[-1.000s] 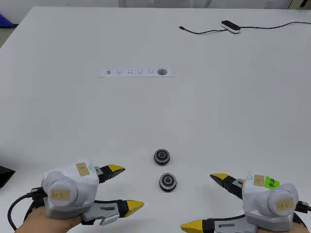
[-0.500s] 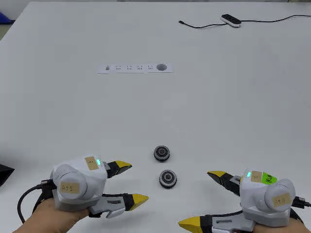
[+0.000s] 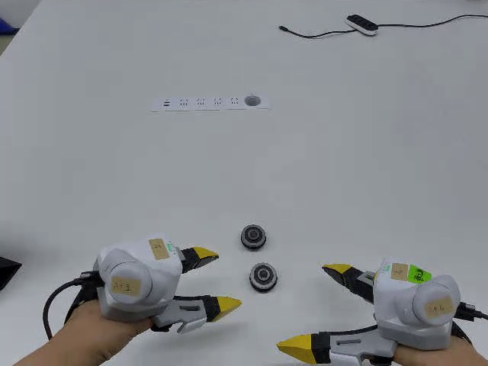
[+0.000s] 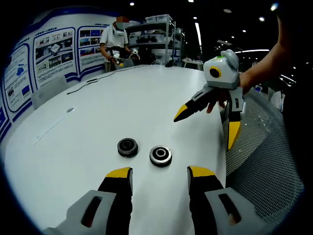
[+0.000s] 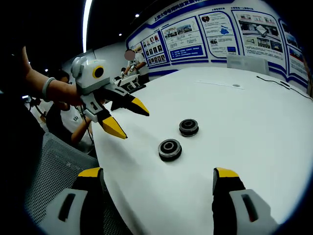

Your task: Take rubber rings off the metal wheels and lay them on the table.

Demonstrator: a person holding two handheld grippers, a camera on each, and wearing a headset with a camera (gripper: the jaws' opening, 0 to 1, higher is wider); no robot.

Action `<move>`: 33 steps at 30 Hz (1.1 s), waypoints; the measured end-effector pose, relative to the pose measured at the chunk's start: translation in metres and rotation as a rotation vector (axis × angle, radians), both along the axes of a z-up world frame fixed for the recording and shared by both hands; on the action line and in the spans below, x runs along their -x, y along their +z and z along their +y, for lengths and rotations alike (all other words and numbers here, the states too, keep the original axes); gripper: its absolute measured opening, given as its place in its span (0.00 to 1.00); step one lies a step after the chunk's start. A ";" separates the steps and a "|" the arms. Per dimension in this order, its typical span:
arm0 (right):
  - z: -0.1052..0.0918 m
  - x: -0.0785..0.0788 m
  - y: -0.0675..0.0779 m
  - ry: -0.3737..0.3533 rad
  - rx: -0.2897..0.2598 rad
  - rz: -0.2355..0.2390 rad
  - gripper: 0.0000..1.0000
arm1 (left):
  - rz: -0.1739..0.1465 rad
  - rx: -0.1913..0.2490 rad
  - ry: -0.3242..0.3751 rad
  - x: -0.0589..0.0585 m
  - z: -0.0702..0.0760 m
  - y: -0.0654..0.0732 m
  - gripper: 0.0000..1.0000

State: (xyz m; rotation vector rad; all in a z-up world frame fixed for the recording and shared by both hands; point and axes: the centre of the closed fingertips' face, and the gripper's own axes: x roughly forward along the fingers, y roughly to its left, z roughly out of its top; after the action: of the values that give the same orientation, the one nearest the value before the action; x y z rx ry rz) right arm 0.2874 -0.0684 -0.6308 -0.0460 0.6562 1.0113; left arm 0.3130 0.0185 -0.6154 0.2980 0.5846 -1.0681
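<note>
Left gripper (image 3: 227,279) and right gripper (image 3: 303,306), both mine, hang low over the near part of the surface (image 3: 343,168), each with jaws spread and nothing between them. Tan stickers (image 3: 158,248) on the housings carry handwriting I cannot read. A green sticker (image 3: 418,274) on the right one is equally illegible.

Between the two grippers, touching neither, lies the near wheel (image 3: 263,276), flat on its side. The far wheel (image 3: 253,236) lies just beyond it, and the two are close but apart. Each shows a dark outer band, which I take for the rubber ring, not yet removed.

Assessment: the wheels are small, rigid and likely dense, and apt to slide on this smooth top. The rings should be soft and stretchy. I would steady a wheel with one gripper and pinch the outer band with the other.

Farther off lie a white power strip (image 3: 210,102) and a dark cable (image 3: 361,23). The wall posters (image 5: 195,34) are too small to read.
</note>
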 end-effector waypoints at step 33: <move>0.010 -0.004 -0.003 -0.008 -0.044 0.033 0.91 | 0.012 -0.034 -0.091 -0.011 -0.035 -0.007 0.31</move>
State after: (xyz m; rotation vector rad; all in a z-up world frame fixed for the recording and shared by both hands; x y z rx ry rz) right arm 0.2916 -0.0587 -0.6335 0.0112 0.6634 1.0202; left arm 0.3242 -0.0168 -0.6227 0.3507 0.6046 -1.1492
